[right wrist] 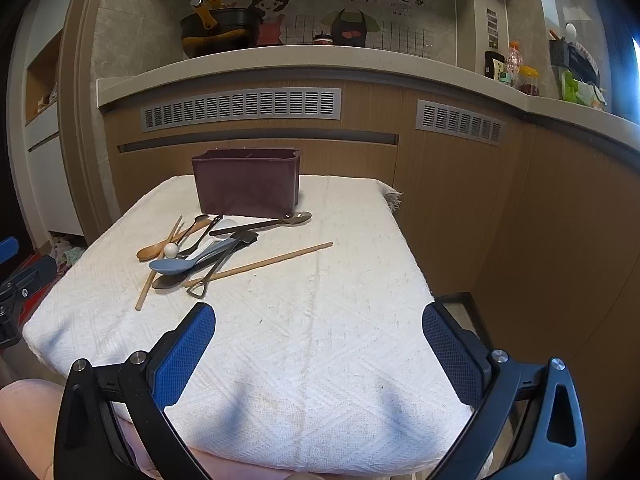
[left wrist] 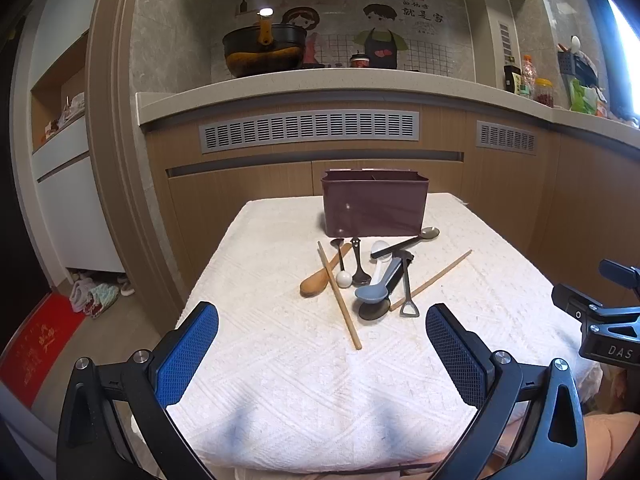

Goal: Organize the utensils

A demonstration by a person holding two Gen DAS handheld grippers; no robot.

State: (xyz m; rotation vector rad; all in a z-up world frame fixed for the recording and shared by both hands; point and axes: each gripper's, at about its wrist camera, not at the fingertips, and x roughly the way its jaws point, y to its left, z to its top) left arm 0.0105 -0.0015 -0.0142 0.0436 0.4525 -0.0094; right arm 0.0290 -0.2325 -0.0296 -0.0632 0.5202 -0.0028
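A dark maroon utensil holder (left wrist: 374,208) (right wrist: 246,186) stands at the far end of a table covered in white cloth (left wrist: 280,360) (right wrist: 320,340). In front of it lies a heap of utensils: a wooden spoon (left wrist: 314,282) (right wrist: 150,252), a blue-grey spoon (left wrist: 372,292) (right wrist: 176,266), a metal spoon (left wrist: 430,233) (right wrist: 298,218), black spoons, a small shovel-shaped utensil (left wrist: 409,308) (right wrist: 198,290) and two wooden chopsticks (left wrist: 340,298) (right wrist: 264,262). My left gripper (left wrist: 322,322) is open above the near cloth, short of the heap. My right gripper (right wrist: 319,322) is open too, right of the heap, holding nothing.
A kitchen counter (left wrist: 320,84) with a black pot (left wrist: 264,50) and jars runs behind the table above wooden cabinets. A red mat (left wrist: 36,344) and shoes lie on the floor at left. The other gripper's body (left wrist: 600,320) shows at the right edge.
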